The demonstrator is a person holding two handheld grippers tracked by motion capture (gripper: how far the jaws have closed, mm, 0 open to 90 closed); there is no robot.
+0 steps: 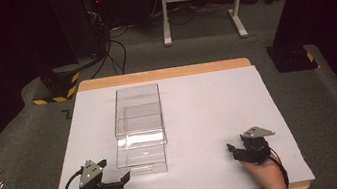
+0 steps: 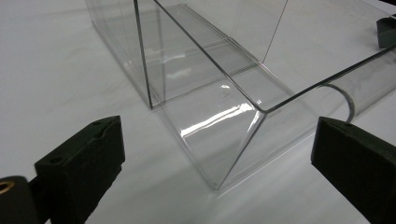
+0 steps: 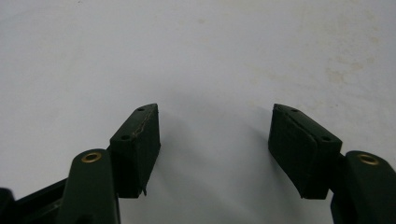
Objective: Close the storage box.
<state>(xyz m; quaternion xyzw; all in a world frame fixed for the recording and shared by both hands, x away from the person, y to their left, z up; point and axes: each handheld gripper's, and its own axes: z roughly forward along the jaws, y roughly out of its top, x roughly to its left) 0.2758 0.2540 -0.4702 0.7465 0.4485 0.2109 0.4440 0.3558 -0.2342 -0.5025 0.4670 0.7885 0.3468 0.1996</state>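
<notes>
Approaching clear box [image 1: 139,129] with left tool [image 1: 118,179] | jaws wide, nothing between, near box's near-left corner | right tool [image 1: 234,151] open, empty, resting near-right on bench [image 1: 218,102] | box sits centre-left | advice: square jaws on one thin wall, close gently; slick acrylic may slip.

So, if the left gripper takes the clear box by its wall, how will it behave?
The clear box looks like thin, hard plastic with sharp folded edges, so it is probably stiff and light. Its glossy walls may slip between the pads. It sits on smooth white paper, so a push would likely slide it, not tip it.
</notes>
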